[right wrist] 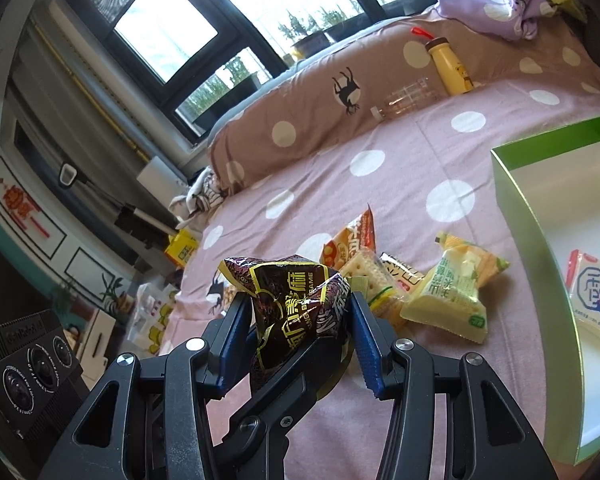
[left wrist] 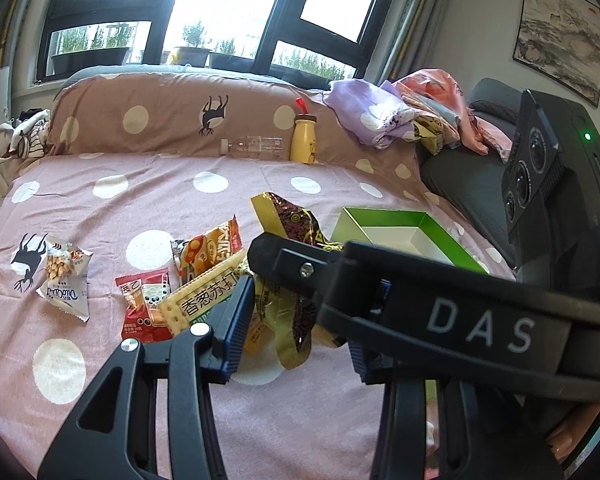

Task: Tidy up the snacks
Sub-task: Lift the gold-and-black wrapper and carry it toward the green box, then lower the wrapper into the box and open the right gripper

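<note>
**Sesame packet in hand, box waiting**

The right gripper (right wrist: pixel 300 344) is closed on a dark sesame snack packet (right wrist: pixel 296 304), its blue pads pinching the crumpled wrapper clear of the pink bedspread (right wrist: pixel 400 168); the step in hand looks like the carry to the green box (right wrist: pixel 516 196), just to the right, where one white-and-blue packet (right wrist: pixel 596 296) already lies. The left gripper (left wrist: pixel 296 336) hovers narrowly parted over the loose snacks (left wrist: pixel 204 280) — whether it grips anything I cannot tell; next comes a swing over the rim, then release.
</note>
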Available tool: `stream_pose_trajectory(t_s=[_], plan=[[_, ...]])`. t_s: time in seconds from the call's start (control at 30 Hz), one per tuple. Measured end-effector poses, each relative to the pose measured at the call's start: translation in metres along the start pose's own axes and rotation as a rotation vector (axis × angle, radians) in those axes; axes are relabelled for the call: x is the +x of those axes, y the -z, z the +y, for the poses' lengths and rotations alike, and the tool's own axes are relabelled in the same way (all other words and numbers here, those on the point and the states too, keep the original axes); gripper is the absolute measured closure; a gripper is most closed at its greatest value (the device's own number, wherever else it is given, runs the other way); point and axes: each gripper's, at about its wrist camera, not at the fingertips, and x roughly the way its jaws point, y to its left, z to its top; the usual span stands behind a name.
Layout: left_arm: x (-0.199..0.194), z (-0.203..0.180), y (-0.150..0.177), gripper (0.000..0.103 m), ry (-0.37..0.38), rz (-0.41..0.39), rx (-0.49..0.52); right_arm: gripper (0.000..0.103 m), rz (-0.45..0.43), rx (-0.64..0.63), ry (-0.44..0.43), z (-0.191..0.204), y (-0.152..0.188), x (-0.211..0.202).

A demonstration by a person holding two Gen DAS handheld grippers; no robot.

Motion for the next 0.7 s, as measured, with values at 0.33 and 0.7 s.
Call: stream_pose_trajectory(t_s=[0.33,0.7], plan=[[0.006,-0.021,-0.010,0.061,0.034,0.003,0.066,0.050,-0.060,0.031,0.009,-0.011,-0.007,-0.017],[0.025,-0.055,-0.023,0.061,0.089,0.036,0.159,0.050,-0.137,0.098,0.040,-0.040,-0.018,-0.043]])
